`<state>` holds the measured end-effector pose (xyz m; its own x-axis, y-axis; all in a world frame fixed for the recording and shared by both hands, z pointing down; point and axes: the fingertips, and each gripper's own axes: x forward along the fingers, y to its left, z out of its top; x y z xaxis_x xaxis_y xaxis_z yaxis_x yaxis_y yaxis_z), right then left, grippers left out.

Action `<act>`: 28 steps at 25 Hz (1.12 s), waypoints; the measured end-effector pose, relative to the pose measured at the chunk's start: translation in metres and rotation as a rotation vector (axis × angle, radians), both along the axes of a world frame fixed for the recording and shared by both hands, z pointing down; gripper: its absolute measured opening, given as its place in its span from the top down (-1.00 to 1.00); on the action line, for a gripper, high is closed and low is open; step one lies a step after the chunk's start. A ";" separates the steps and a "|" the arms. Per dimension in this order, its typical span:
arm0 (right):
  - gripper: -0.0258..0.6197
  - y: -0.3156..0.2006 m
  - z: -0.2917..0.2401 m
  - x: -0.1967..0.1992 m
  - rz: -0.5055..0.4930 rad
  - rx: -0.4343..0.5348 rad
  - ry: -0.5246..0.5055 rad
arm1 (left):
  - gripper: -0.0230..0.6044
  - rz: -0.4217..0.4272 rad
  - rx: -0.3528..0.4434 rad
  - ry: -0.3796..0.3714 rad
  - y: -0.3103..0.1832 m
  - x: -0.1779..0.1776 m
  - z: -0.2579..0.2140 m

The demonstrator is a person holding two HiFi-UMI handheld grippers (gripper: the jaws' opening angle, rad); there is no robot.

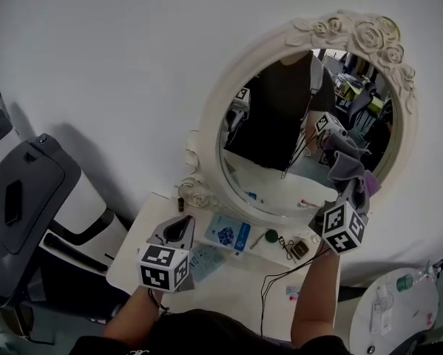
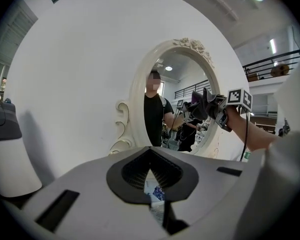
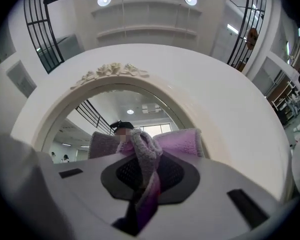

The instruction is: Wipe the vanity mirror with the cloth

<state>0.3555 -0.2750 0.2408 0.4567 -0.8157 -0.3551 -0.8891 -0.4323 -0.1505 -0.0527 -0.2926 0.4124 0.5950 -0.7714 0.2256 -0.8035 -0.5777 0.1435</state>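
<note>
Cloth (image 3: 144,154), purple and grey, was pinched in the right gripper's (image 3: 142,194) jaws and bunched ahead of them, so that the soft wad rather than plastic seemed to meet the mirror (image 1: 273,176) at the lower right of its glass. Low at the head view's lower left, over the table (image 1: 236,287), the left gripper (image 1: 178,237) had its jaws pressed together on nothing, apparently parked clear of the wiping.
</note>
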 end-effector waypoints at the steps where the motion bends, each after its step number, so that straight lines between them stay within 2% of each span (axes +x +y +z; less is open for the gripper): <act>1: 0.77 -0.003 0.002 0.008 0.013 -0.008 0.004 | 0.92 0.009 0.002 -0.006 0.001 0.004 0.000; 6: 0.77 -0.013 0.001 0.010 0.066 0.051 0.079 | 0.92 0.013 0.001 -0.023 -0.001 0.009 0.004; 12: 0.77 -0.030 -0.012 -0.034 -0.015 0.127 0.125 | 0.92 0.010 0.005 -0.038 -0.003 0.012 0.004; 17: 0.77 -0.049 -0.031 -0.081 -0.068 0.175 0.181 | 0.92 -0.024 0.009 -0.053 -0.007 -0.002 0.005; 20: 0.77 -0.064 -0.038 -0.119 -0.097 0.166 0.248 | 0.92 -0.055 -0.001 -0.051 -0.012 -0.017 0.006; 24: 0.77 -0.086 -0.038 -0.168 -0.133 0.106 0.352 | 0.92 -0.072 -0.012 -0.045 -0.012 -0.026 0.009; 28: 0.77 -0.105 -0.032 -0.206 -0.212 0.047 0.403 | 0.92 -0.077 -0.015 -0.040 -0.014 -0.029 0.010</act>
